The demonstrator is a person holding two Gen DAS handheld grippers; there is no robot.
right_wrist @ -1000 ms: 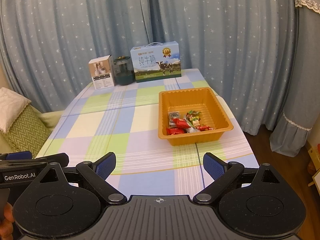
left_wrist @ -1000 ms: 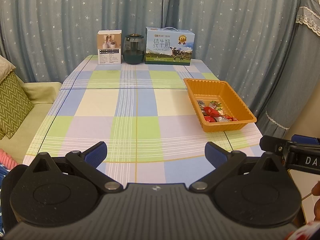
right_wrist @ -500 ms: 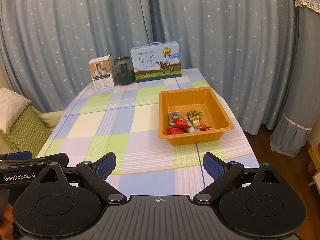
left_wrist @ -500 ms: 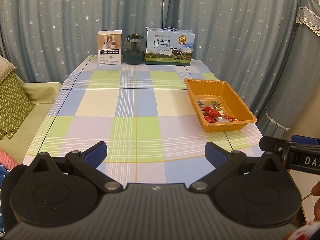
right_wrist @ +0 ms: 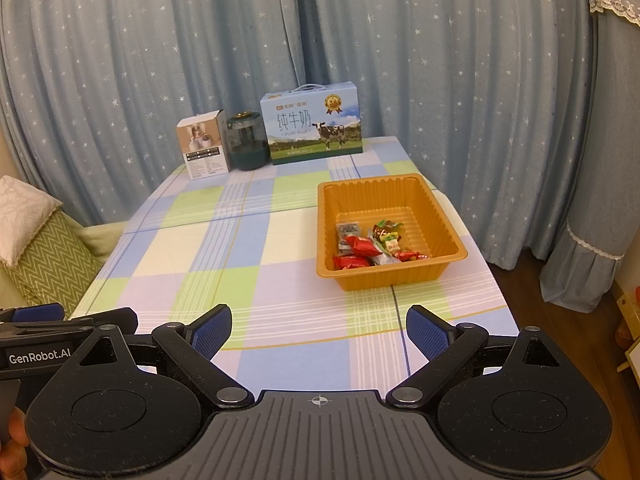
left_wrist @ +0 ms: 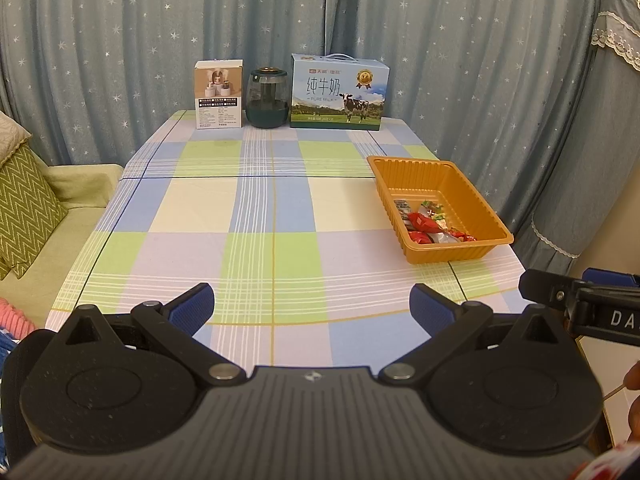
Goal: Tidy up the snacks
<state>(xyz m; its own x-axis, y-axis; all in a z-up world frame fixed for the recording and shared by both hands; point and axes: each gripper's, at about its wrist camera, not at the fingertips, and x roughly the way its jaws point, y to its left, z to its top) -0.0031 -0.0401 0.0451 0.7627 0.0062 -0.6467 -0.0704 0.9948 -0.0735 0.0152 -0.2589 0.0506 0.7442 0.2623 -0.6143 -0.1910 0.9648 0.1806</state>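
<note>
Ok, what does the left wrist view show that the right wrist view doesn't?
Only the left wrist view: the open left gripper up close and something pink at the left edge. Only the right wrist view: the open right gripper up close and wooden floor past the table. Both: the orange tray holding wrapped snacks, the milk carton, jar and small box.

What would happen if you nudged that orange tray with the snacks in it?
The orange plastic tray looks thin-walled and holds only a few snack packets, so it would probably slide easily on the checked tablecloth. Its ribbed walls may flex if squeezed.
</note>
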